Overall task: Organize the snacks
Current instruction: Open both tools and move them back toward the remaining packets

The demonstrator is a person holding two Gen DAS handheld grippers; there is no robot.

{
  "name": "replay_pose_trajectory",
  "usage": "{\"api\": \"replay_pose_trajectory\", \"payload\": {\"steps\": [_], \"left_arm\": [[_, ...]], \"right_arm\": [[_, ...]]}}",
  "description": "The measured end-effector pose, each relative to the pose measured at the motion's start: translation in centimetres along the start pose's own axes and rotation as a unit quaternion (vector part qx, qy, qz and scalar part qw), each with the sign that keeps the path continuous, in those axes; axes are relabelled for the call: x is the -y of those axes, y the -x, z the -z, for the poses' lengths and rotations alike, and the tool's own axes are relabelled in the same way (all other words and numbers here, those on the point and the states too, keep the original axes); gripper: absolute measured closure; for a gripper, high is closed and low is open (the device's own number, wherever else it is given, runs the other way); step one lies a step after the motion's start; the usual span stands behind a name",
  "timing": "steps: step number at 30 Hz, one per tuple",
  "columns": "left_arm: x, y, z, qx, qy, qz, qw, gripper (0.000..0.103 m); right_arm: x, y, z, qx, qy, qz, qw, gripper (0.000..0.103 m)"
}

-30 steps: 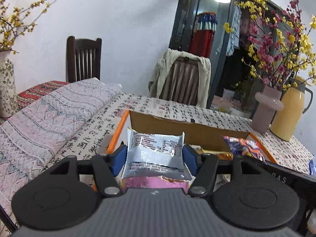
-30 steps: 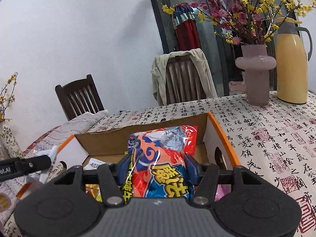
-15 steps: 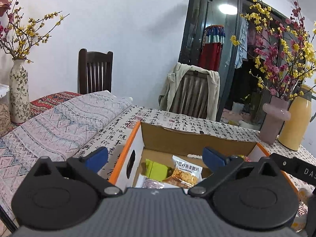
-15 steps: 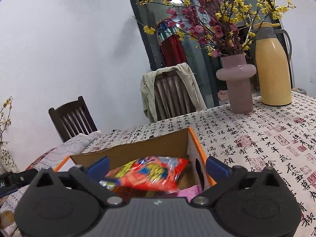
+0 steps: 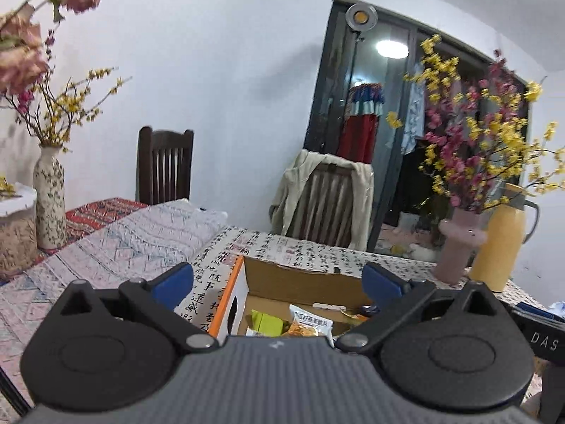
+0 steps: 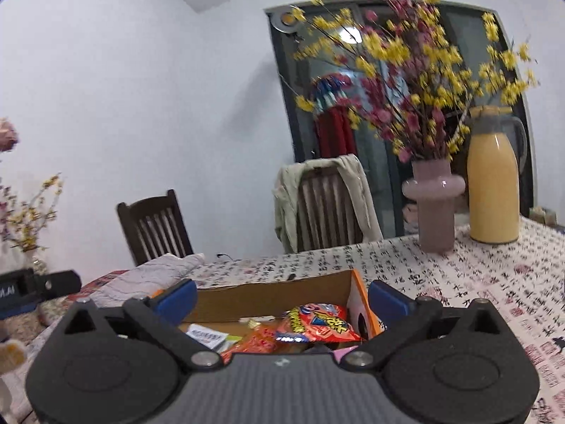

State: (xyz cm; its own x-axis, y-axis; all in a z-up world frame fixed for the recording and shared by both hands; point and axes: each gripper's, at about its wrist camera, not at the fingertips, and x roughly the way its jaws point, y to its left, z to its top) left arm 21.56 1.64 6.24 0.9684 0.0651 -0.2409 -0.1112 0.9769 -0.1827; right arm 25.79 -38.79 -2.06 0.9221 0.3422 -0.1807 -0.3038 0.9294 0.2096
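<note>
The cardboard box [image 5: 300, 286] is open on top, so a gripper could drop in from above, though snack packets [image 6: 317, 325] cover much of its floor. Its upright walls block entry from the sides. Toward the right, the pink vase [image 6: 433, 205] and yellow thermos [image 6: 492, 183] stand on the tablecloth [image 6: 476, 275]
</note>
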Motion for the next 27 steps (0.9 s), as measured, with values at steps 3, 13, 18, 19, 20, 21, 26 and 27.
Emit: {"api": "replay_pose_trajectory", "payload": {"steps": [3, 13, 18, 19, 20, 21, 26, 27], "left_arm": [[-0.4, 1.5, 0.5, -0.003, -0.011, 0.008, 0.9999, 0.0], [-3.6, 1.8, 5.1, -0.05, -0.032, -0.013, 0.9982, 0.0], [-5.4, 0.7, 7.6, -0.073, -0.037, -0.036, 0.996, 0.0], [-5.6, 0.5, 7.9, -0.078, -0.033, -0.038, 0.9957, 0.0], [-5.9, 0.2, 8.1, -0.082, -0.026, -0.041, 0.9955, 0.0], [-6.0, 0.1, 8.2, -0.084, -0.023, -0.044, 0.9952, 0.0], [-6.6, -0.1, 8.4, -0.089, -0.009, -0.043, 0.9951, 0.0], [-6.6, -0.1, 8.4, -0.09, -0.01, -0.042, 0.995, 0.0]], "right_arm": [[-0.3, 2.0, 0.5, -0.001, 0.014, -0.005, 1.0, 0.0], [1.8, 4.1, 6.0, -0.082, 0.014, 0.023, 0.996, 0.0], [3.0, 4.5, 8.2, -0.109, 0.015, 0.036, 0.993, 0.0], [3.1, 4.5, 8.4, -0.109, 0.015, 0.038, 0.993, 0.0], [3.1, 4.4, 8.6, -0.115, 0.012, 0.038, 0.993, 0.0], [3.3, 4.3, 8.6, -0.117, 0.007, 0.036, 0.992, 0.0], [4.1, 4.1, 8.7, -0.124, -0.018, 0.035, 0.991, 0.0], [4.4, 4.1, 8.7, -0.126, -0.025, 0.036, 0.991, 0.0]]}}
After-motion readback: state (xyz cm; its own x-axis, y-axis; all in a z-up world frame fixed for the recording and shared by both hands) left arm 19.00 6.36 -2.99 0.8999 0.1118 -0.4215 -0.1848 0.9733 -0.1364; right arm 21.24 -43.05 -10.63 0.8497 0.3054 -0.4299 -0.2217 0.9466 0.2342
